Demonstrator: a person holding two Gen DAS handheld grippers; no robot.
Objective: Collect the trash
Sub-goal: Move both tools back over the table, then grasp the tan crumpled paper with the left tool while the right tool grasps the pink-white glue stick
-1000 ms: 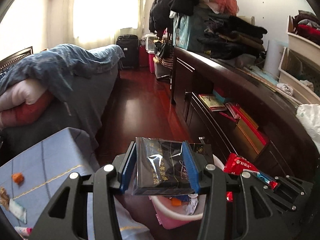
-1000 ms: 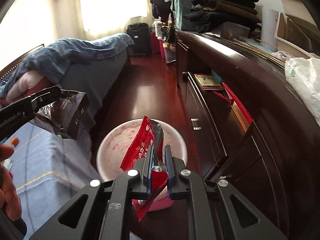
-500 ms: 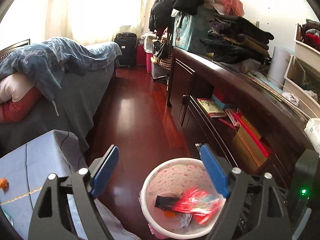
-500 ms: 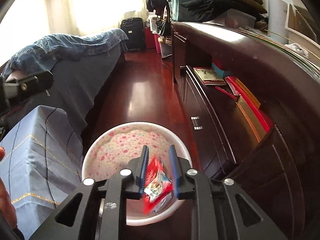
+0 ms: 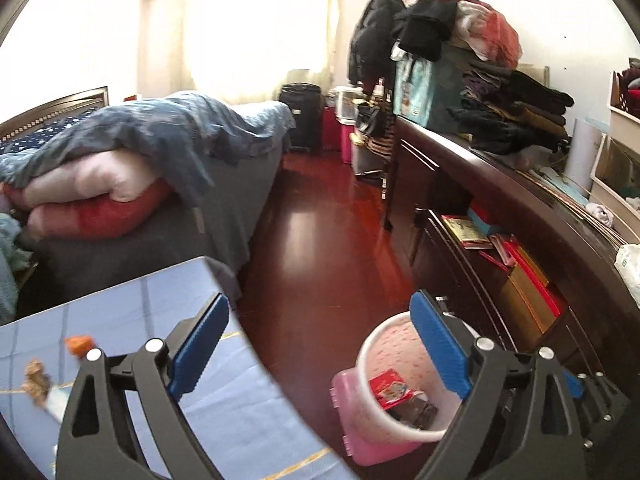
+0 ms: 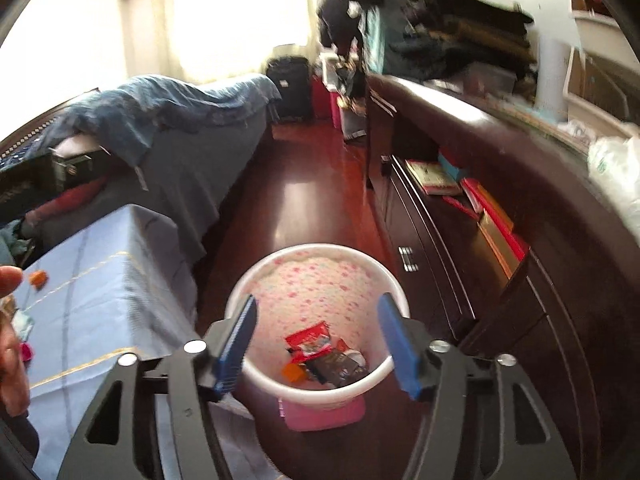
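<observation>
A white bin (image 6: 316,248) with a pink flowered lining stands on the floor on a pink base. Inside lie a red snack wrapper (image 6: 308,338) and a dark foil packet (image 6: 336,364). My right gripper (image 6: 318,304) hovers over the bin, its jaws opening with nothing between them. My left gripper (image 5: 316,312) is left of the bin (image 5: 360,360), over the edge of the blue-clothed table (image 5: 120,320); its jaws are opening wide and empty. The red wrapper (image 5: 390,388) shows in the bin here too. An orange scrap (image 5: 78,344) and a brown scrap (image 5: 36,376) lie on the cloth.
A bed (image 5: 168,208) with a blue quilt runs along the left. A dark wooden dresser (image 5: 500,208) with open drawers lines the right, piled with clothes. Glossy red floor (image 5: 320,248) stretches between them. A person's hand (image 6: 10,340) shows at the left edge.
Both grippers opened. The dark packet left my left gripper and the red wrapper left my right one; both now lie in the bin. The left gripper swung left toward the table.
</observation>
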